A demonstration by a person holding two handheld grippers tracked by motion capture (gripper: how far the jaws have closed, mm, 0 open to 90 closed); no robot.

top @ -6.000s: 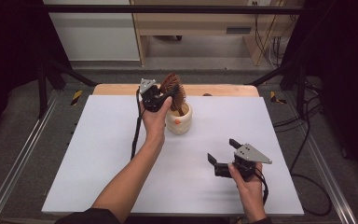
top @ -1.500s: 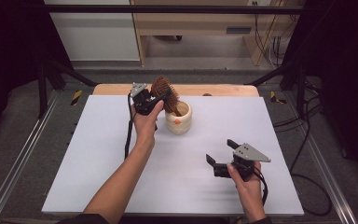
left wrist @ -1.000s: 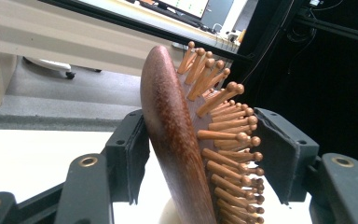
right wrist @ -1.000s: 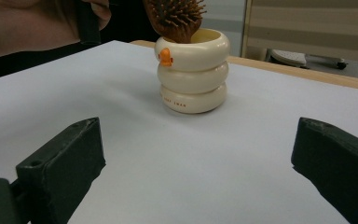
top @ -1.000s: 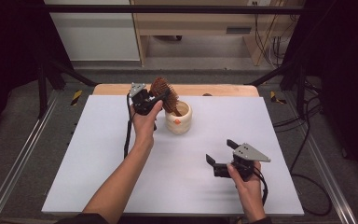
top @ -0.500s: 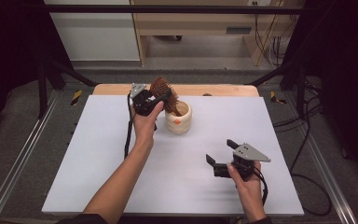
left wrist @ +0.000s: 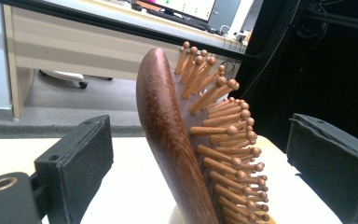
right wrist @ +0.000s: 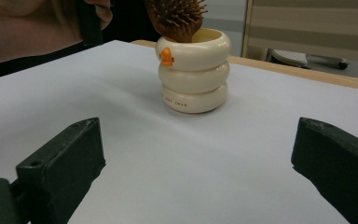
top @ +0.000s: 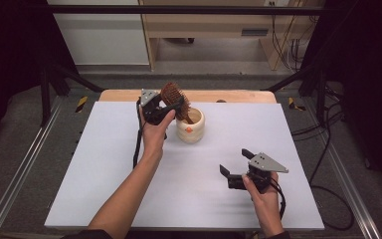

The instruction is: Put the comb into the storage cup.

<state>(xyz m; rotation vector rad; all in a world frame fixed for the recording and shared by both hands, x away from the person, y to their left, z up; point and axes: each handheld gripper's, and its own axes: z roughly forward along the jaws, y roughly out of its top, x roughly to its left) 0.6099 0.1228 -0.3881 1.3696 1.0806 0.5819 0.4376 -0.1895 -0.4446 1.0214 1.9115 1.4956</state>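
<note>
nearest to me the right gripper (top: 233,169) rests low on the white table (top: 104,189), well apart from the work, its jaws spread wide and holding nothing. its own view looks level across the table at the cream duck cup (right wrist: 194,70), a stack of three rings with a small orange beak, and the bristle head of the wooden hairbrush (right wrist: 176,17) rises out of its mouth.

farther away, near the back edge, the left gripper (top: 171,107) is at the brush. its jaws have just been opening, and in the left gripper view the two black pads (left wrist: 81,161) stand clear on both sides of the wooden hairbrush (left wrist: 172,135), so the brush is released and not pressed. the handle goes down into the cup, the head leans up and to the left, toward this gripper; the long axis is steep but tilted. the left hand is much the nearer one.

i think the brush now stands by itself in the cup, so the next move is to draw the left gripper back without catching the head.

the high view shows the lean and both hands together. the left gripper view shows the gap at each pad, which from above i cannot tell.
</note>
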